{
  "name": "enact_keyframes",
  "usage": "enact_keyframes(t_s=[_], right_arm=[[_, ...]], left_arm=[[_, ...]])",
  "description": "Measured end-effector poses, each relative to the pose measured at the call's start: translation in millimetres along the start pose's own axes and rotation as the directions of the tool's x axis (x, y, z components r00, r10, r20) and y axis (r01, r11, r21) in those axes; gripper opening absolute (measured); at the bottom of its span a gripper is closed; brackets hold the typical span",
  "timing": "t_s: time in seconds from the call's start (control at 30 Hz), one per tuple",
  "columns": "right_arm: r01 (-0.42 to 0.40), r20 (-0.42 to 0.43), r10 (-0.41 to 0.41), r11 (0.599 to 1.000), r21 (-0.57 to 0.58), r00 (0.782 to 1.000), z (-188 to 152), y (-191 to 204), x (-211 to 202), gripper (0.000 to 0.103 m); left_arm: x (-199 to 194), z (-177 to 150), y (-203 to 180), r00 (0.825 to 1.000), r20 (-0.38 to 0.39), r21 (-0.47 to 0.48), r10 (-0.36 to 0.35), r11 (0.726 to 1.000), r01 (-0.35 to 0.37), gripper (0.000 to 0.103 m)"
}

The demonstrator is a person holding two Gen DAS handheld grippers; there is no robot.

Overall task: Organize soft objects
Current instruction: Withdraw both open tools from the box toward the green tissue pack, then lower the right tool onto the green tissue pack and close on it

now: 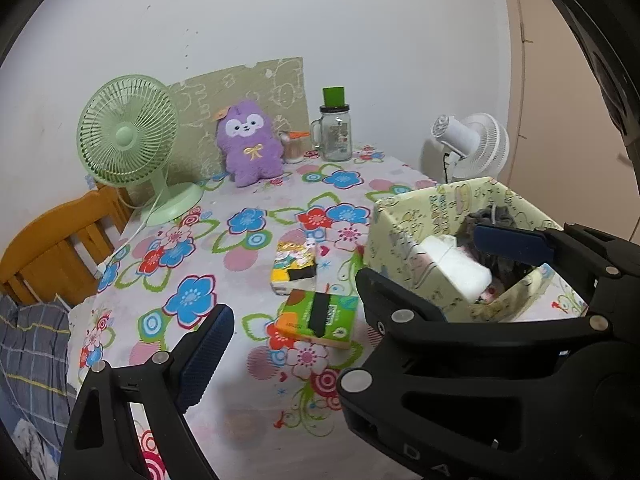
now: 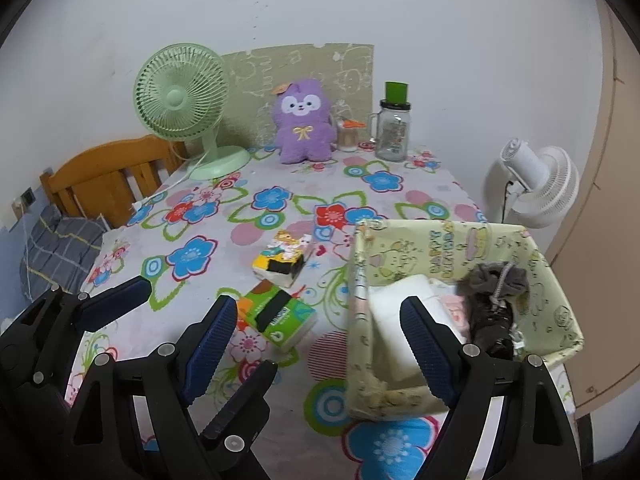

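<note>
Item: a table under a flowered cloth point(image 2: 280, 208), set against a wall. Collected so far: a yellow printed fabric bin point(image 2: 552, 280) at the table's right side, in which a white foam-like block point(image 2: 392, 300), a grey sock-like bundle point(image 2: 496, 280) and some pink-and-white cloth are already lodged, evidently as the chosen container for soft goods. Still outside it: a green tissue pack point(image 2: 280, 316) and a cartoon-printed tissue pack point(image 2: 282, 258), lying flat just left of the bin, near each other, within easy reach; a purple plush toy point(image 2: 304, 120) is propped upright at the far edge against a patterned board, between a green desk fan point(image 2: 180, 96) and a glass mug jar point(image 2: 394, 128). The right gripper point(image 2: 320, 336) is held wide apart and empty, one finger over the bin, the other near the green pack. The left gripper point(image 2: 180, 304), seen beside it, is likewise spread, nothing between its pads. Judgement: the green pack, nearest both tools, is the likely next pickup; as a soft packet, it should yield under a light squeeze.
</note>
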State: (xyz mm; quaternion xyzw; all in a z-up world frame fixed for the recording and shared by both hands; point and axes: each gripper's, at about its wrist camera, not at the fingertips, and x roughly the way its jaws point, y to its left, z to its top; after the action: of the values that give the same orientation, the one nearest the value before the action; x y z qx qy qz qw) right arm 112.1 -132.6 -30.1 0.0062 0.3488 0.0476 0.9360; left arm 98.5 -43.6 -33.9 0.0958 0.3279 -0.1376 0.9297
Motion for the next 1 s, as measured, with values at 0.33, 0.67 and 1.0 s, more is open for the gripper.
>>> enact_keyframes(t_s=[0.33, 0.67, 1.0], right_arm=[[-0.057, -0.024, 0.056, 0.998, -0.037, 0.998, 4, 25, 20, 0.068], [-0.076, -0.059, 0.071, 0.994, -0.075, 0.996, 2, 39, 45, 0.066], [-0.102, -0.115, 0.094, 0.992, -0.071, 0.989, -3, 47, 72, 0.066]], left_arm=[[7, -6, 26, 1.000, -0.019, -0.027, 0.018, 0.999, -0.019, 0.093], [25, -15, 42, 0.998, -0.062, -0.046, 0.025, 0.999, -0.028, 0.093], [46, -25, 55, 0.993, -0.113, -0.051, 0.024, 0.998, -0.030, 0.093]])
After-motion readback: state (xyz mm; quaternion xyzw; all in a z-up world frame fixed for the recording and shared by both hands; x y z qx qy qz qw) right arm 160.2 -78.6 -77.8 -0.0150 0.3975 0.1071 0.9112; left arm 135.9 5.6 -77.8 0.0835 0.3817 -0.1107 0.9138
